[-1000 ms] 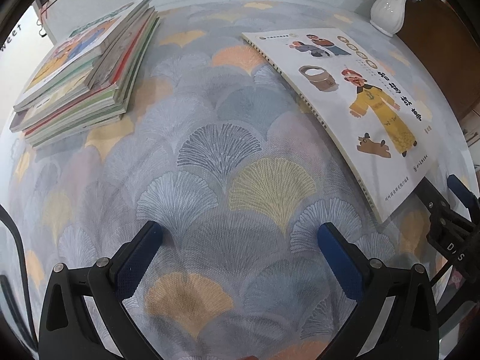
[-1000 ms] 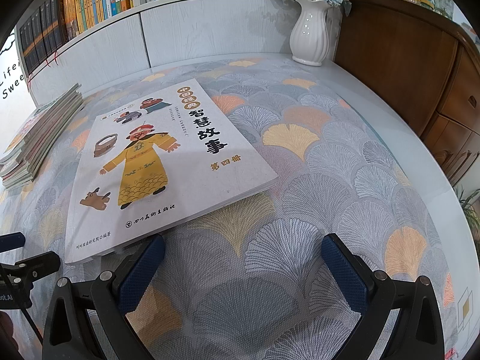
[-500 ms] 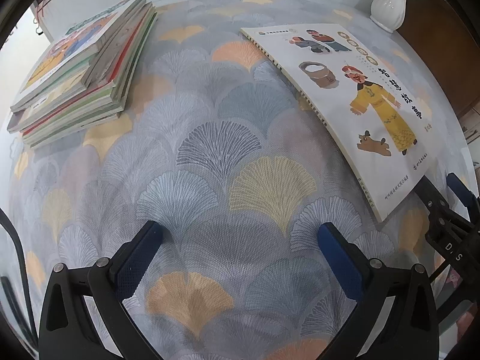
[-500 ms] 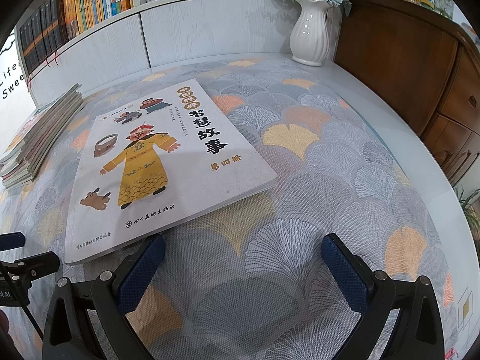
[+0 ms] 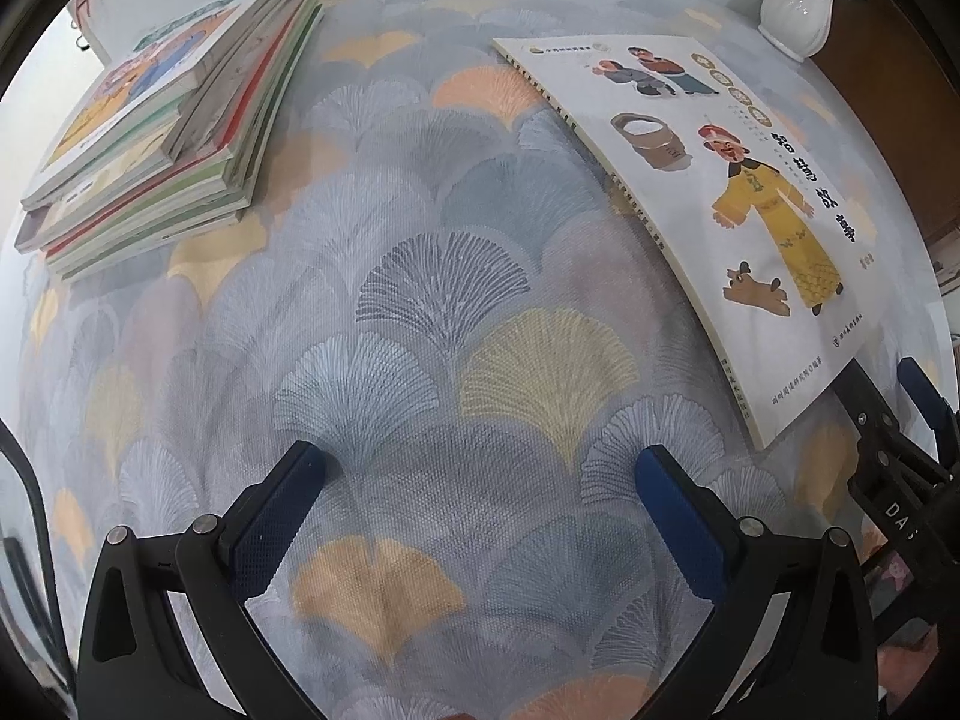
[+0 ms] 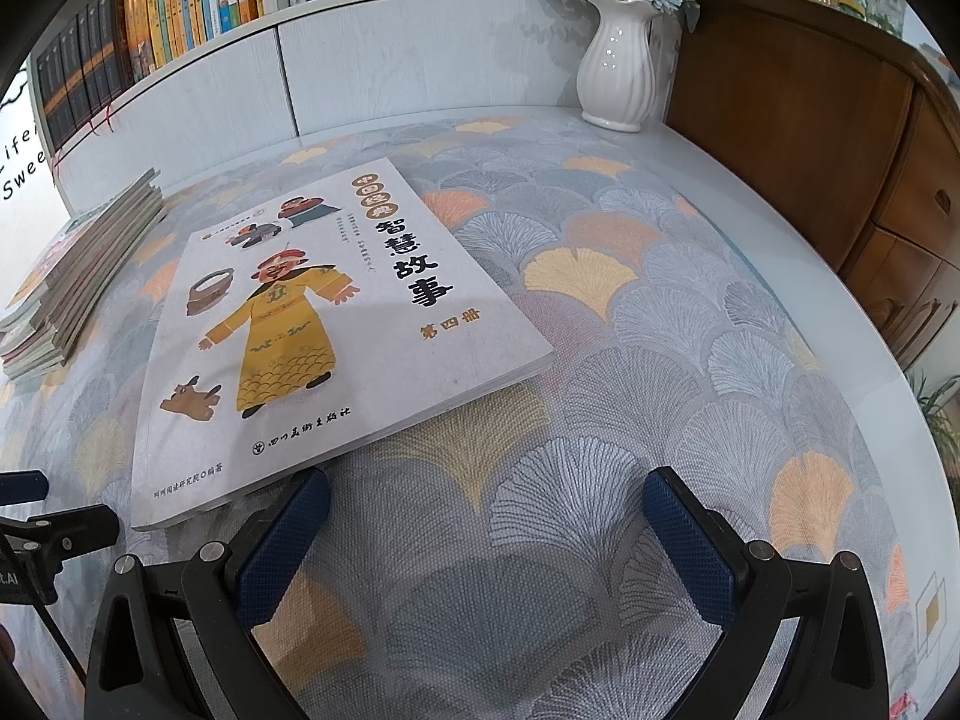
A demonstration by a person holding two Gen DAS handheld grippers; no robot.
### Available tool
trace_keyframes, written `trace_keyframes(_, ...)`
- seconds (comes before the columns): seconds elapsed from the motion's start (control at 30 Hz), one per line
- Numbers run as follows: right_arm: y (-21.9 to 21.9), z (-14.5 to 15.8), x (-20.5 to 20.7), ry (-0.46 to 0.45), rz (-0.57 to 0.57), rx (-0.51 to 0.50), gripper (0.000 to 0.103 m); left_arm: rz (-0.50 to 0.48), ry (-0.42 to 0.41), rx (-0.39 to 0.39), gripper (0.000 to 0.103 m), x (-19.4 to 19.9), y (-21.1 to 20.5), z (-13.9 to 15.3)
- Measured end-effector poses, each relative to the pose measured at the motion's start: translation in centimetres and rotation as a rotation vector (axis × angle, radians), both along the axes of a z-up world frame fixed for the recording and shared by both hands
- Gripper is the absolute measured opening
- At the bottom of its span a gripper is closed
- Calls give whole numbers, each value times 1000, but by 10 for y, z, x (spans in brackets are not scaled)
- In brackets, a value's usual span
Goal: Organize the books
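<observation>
Ginkgo-leaf fans in grey, yellow and orange cover the cloth on the tabletop (image 6: pixel 690 324), which runs back to a pale panelled wall under a shelf of upright books (image 6: pixel 198 6). Off in the far right corner a white vase (image 6: pixel 615 75) of blue flowers stands beside a brown wooden cabinet (image 6: pixel 840 138).

One white picture book (image 6: pixel 312 330) lies flat and closed on the cloth, cover up, showing a figure in a yellow robe, a small brown dog and black Chinese title characters. It sits alone, well apart from the stack of books (image 5: pixel 162 138) piled at the far left of the tabletop, where a dozen or so thin volumes rest unevenly on one another, spines fanned out.

Just above the cloth, the right gripper (image 6: pixel 486 534) hangs released, its blue-padded fingers spread wide with nothing between them; the left-hand pad sits just beside the near edge of the picture book, and whether it touches the cover I cannot tell. Over bare cloth, the left gripper (image 5: pixel 480 510) hovers with its fingers likewise parted and empty, the picture book off to its right and the stack far ahead on its left.
</observation>
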State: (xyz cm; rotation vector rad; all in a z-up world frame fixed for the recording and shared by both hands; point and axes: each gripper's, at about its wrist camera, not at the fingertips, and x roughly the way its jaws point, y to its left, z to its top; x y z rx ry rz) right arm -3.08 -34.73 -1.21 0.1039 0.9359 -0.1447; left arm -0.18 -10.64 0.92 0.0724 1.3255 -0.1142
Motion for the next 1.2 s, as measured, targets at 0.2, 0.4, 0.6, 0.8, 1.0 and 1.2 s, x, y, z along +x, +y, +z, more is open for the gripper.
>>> trace_keyframes(0.2,0,0,-1,1,0,1,103,4,35,4,103,7,0,-2)
trace_keyframes(0.4,-3,3,0,88,31,34,103,27,44,6,103,18,2,-4)
trace_keyframes(0.6,0,2,-1,166,104,37,103,36,30,3,103,22,6,-6)
trace_keyframes(0.8,2,2,2,246,107,44,103,22,-31,-1,103,10,6,-7)
trace_keyframes(1.0,3,2,2,319,191,38,103,-2,-35,-1,103,-1,9,-7)
trace_keyframes(1.2,-15,47,-2,193,212,75,100,28,-81,-105,101,2,18,27)
